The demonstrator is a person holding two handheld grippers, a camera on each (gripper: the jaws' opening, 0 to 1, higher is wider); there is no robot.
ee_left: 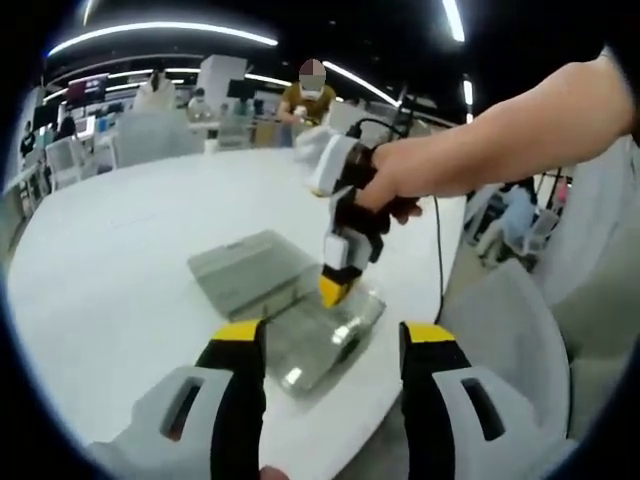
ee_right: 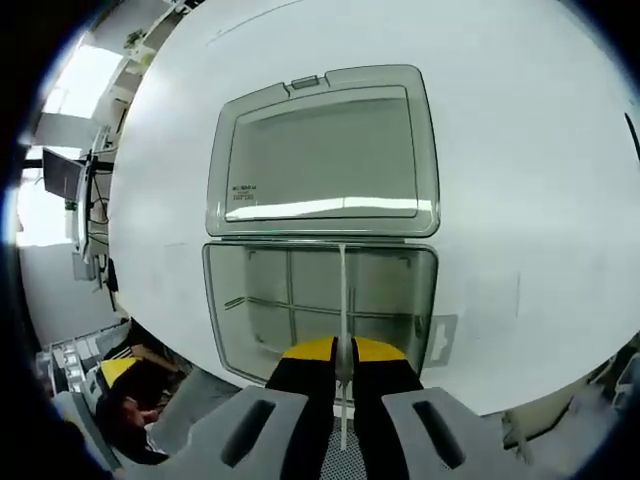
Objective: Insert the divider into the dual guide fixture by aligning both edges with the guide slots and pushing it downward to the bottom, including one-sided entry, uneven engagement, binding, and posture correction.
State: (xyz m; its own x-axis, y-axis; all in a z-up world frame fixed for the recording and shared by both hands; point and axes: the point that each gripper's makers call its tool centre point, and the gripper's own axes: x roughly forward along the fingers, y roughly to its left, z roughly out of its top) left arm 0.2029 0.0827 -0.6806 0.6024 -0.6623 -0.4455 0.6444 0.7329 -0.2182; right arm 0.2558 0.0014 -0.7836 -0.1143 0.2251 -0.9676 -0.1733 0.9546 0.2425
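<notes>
A clear plastic box, the guide fixture, lies on the white round table with its hinged lid folded open behind it. Thin cross walls show inside the box. My right gripper hangs straight above the box, shut on a thin clear divider seen edge-on, which runs across the box's middle. In the left gripper view a hand holds the right gripper with its yellow tip down on the box. My left gripper stands open near the box's front corner, holding nothing.
The table edge runs close to the box, with white chairs just beyond it. Farther chairs and people stand across the room. The left gripper's yellow tip shows below the table edge.
</notes>
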